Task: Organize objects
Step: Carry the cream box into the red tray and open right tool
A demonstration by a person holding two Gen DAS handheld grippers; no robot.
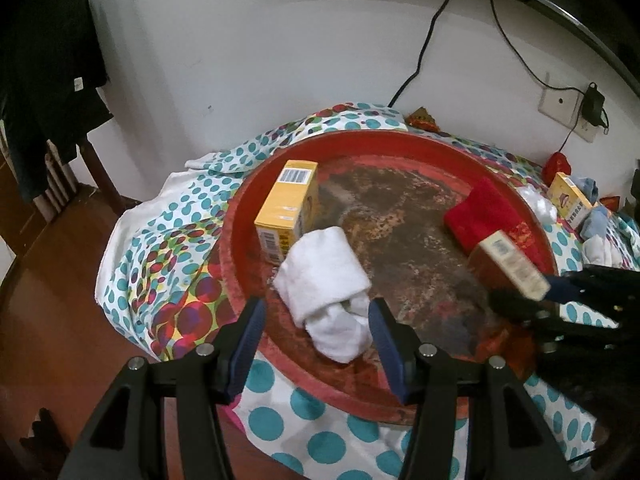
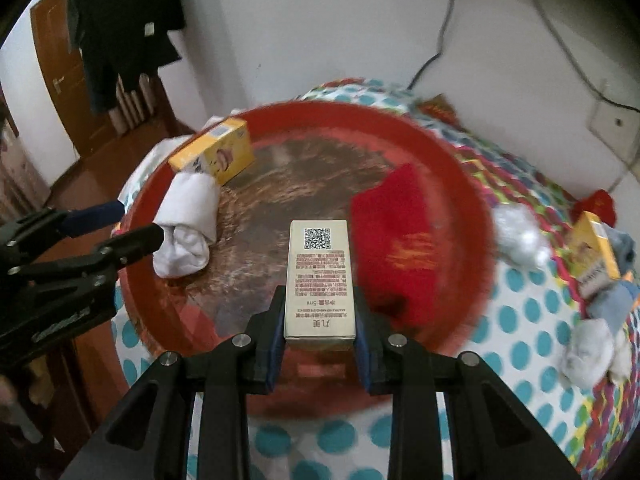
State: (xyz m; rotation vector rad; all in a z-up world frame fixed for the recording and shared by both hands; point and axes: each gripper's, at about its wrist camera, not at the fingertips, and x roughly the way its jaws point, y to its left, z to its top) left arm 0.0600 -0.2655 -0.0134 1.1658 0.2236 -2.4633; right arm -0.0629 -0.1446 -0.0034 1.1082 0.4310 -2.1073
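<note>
Dotted cloth (image 1: 276, 420) covers the worktop, red tray (image 1: 240, 240) on it: right claw (image 2: 319, 338) clamped on silver box (image 2: 320, 276) over tray's near edge, left claw (image 1: 316, 328) part-open around white rolled sock (image 1: 328, 284) beside yellow box (image 1: 286, 208) at tray's left edge.

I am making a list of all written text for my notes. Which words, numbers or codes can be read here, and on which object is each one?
"凡美": pale box in the right gripper.
QR code and red small print, same box: too small to read.
Barcodes on yellow box: digits unreadable.
Second yellow box: print blurred.
</note>
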